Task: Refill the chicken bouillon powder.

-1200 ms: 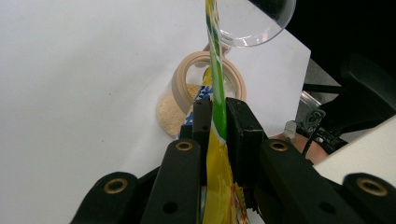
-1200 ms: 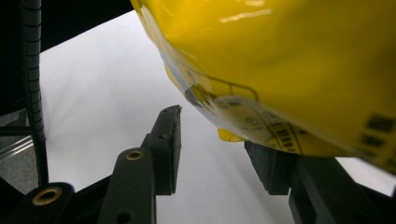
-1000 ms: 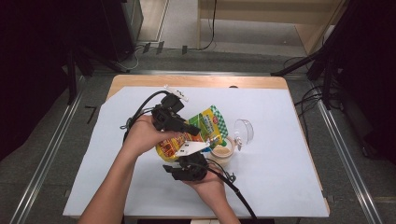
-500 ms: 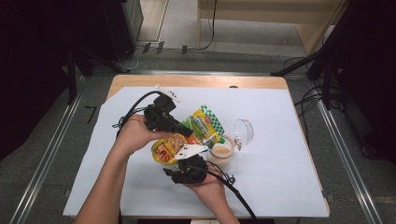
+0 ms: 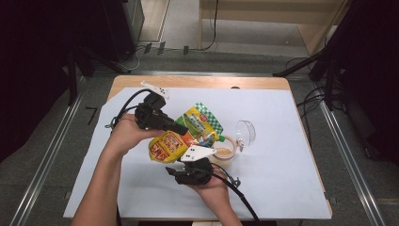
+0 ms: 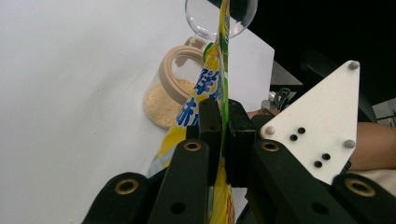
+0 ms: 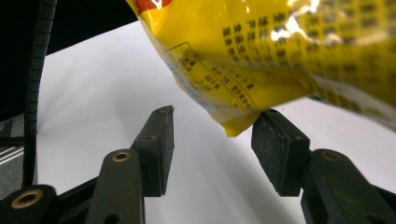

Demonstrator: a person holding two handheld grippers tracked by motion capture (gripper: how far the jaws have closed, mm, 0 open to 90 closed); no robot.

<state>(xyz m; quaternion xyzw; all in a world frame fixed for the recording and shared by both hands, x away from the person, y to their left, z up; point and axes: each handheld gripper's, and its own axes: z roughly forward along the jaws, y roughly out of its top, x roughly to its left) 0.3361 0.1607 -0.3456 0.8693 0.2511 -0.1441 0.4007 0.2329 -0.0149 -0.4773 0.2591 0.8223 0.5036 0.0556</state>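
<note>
White paper covers the table (image 5: 282, 155), wooden at its far edge. Mid-table, the yellow pouch (image 5: 181, 136) hangs tilted, clamped in the left gripper (image 6: 223, 123). Below it, the right gripper (image 7: 212, 140) gapes, jaws apart around the pouch's lower corner. Just right stands a powder jar (image 5: 225, 153), its clear lid (image 5: 245, 132) flipped back.

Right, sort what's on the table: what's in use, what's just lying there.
In use:
pouch, held by the left gripper
jar, open with powder inside
right gripper, open under the pouch

Lying about:
clear lid beside the jar
</note>
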